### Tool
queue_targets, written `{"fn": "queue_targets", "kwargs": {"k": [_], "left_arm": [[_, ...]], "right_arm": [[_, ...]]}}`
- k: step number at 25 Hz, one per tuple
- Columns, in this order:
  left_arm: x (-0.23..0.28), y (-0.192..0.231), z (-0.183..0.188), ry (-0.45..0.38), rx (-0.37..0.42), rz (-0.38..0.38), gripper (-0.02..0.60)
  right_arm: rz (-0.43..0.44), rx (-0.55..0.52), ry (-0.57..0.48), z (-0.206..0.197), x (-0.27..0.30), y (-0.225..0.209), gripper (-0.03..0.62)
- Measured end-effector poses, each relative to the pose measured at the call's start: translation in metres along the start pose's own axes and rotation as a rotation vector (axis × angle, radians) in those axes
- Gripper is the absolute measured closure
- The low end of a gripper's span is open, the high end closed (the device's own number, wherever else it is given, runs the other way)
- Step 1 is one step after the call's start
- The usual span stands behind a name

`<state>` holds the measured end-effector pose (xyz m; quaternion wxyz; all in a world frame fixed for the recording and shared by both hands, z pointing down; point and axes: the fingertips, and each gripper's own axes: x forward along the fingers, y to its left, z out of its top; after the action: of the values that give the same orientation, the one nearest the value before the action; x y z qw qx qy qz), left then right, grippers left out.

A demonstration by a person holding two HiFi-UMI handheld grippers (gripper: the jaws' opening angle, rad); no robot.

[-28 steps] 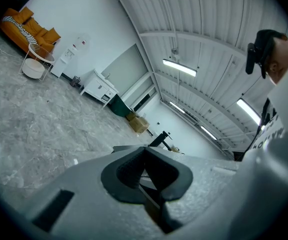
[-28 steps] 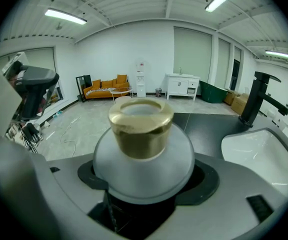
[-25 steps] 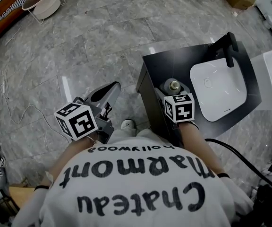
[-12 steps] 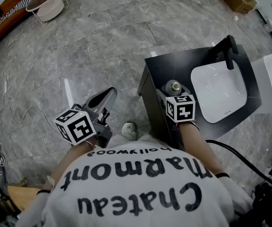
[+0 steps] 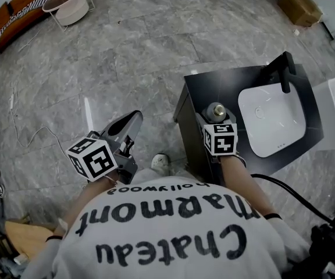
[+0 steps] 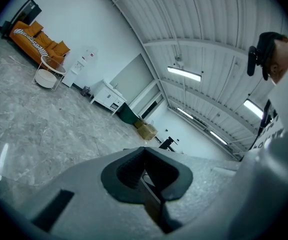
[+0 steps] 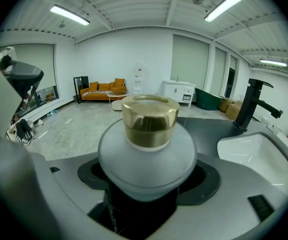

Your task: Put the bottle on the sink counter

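Clamping frosted round bottle (image 7: 147, 166), shiny gold cap (image 7: 149, 119)

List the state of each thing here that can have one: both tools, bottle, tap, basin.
Bottle: upright, gold cap on, at the corner of the counter; cannot tell whether it touches the counter.
Right tool: shut on the bottle.
Left tool: shut, empty.
Tap: no water running.
Basin: empty.
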<state>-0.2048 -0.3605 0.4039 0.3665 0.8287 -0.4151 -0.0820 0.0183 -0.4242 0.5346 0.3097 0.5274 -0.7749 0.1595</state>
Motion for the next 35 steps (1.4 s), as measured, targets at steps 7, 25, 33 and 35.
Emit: {"fn": "queue_targets", "kwargs": {"k": [7, 25, 33, 35], "left_arm": [[-0.015, -0.004, -0.013, -0.007, -0.007, 0.036, 0.566], [-0.074, -0.026, -0.039, -0.118, -0.021, 0.121, 0.566], [-0.070, -0.080, -0.067, -0.134, 0.014, 0.057, 0.566], [-0.072, -0.100, -0.079, -0.132, 0.051, 0.025, 0.566]], "right_arm": [[-0.006, -0.017, -0.024, 0.001, -0.002, 0.001, 0.251], [0.083, 0.060, 0.050, -0.027, -0.042, 0.004, 0.250], [0.221, 0.184, 0.065, -0.061, -0.110, 0.014, 0.309], [0.230, 0.185, 0.024, -0.064, -0.132, 0.012, 0.534]]}}
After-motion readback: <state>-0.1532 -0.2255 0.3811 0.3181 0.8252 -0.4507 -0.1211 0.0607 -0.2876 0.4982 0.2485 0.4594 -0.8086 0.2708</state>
